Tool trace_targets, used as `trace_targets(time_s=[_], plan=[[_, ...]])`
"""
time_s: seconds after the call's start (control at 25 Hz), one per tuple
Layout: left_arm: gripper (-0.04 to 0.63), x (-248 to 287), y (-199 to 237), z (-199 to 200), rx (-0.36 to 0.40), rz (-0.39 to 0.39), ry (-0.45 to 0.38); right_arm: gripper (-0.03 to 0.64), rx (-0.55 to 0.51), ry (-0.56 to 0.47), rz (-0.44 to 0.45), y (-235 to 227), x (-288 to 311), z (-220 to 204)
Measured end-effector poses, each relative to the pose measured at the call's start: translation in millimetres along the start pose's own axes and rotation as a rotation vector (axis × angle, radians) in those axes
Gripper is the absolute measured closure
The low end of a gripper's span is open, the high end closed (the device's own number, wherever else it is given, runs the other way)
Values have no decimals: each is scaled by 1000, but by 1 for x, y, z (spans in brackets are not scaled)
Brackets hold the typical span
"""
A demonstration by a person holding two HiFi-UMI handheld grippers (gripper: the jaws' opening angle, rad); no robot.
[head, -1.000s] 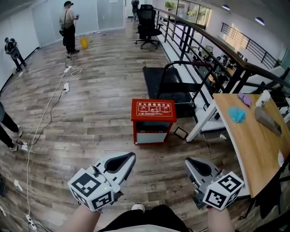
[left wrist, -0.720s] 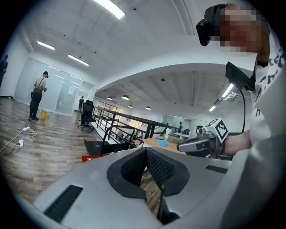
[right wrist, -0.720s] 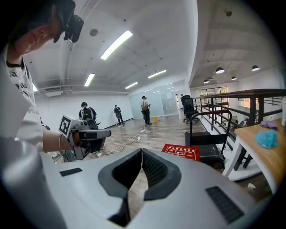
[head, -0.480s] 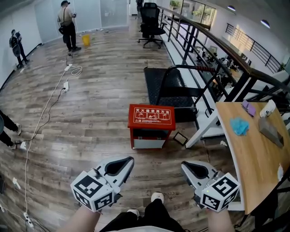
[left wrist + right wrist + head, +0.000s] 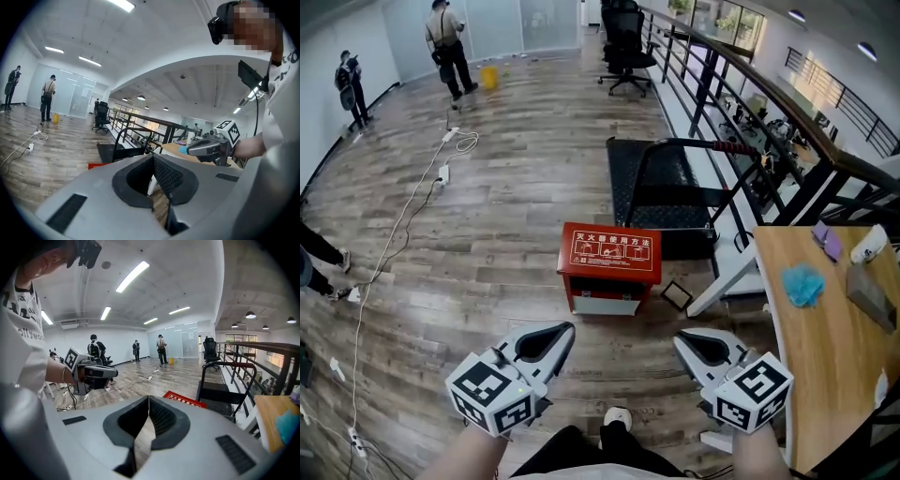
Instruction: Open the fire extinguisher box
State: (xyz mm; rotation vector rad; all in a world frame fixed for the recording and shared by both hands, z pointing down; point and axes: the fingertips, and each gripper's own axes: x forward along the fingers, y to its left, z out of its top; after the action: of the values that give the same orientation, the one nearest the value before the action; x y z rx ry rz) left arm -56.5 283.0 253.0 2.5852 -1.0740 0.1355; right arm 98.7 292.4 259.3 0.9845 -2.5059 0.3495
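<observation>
Fire extinguisher box (image 5: 610,253) stands on the wooden floor (image 5: 506,225) in the middle of the head view. It is red, with white print on its flat top and a pale panel low on its near face, and the top lies flat and closed. It sits beyond both hand-held grippers, farther out than their tips and roughly in line with the gap between them, touched by neither.

The left hand-held gripper (image 5: 568,328) is near and left of the box, its jaws pressed together with nothing between them. Its own view shows the two dark pads meeting in a seam, and a sliver of the red box past the left side of its body. The right hand-held gripper (image 5: 679,339) is near and right of the box, its jaws likewise closed and empty. In its view the red top of the box shows just past the jaw tips, a little to the right. Bare boards lie between the tips and the box.

Just right of the box a small dark-framed square (image 5: 677,295) lies on the floor. Farther off is a black platform with a curved rail (image 5: 670,178), and a black railing (image 5: 741,94) runs along the right. A wooden worktop (image 5: 830,328) at near right carries a blue fluffy thing (image 5: 803,284). A white cable (image 5: 403,220) trails over the floor at left. A person (image 5: 448,42) stands at far left beside a yellow bucket (image 5: 489,77), and another person (image 5: 352,80) stands farther left.
</observation>
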Motion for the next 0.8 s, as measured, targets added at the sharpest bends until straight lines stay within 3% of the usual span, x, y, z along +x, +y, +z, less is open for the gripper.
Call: trace_targets(time_s=[0.28,0.8], plan=[[592,42,1,14,11,25,-3,607,-5,-10,46,-45,8,9],[592,81,20,11,25,48,8,607,-15,-10,119,-79,46,9]])
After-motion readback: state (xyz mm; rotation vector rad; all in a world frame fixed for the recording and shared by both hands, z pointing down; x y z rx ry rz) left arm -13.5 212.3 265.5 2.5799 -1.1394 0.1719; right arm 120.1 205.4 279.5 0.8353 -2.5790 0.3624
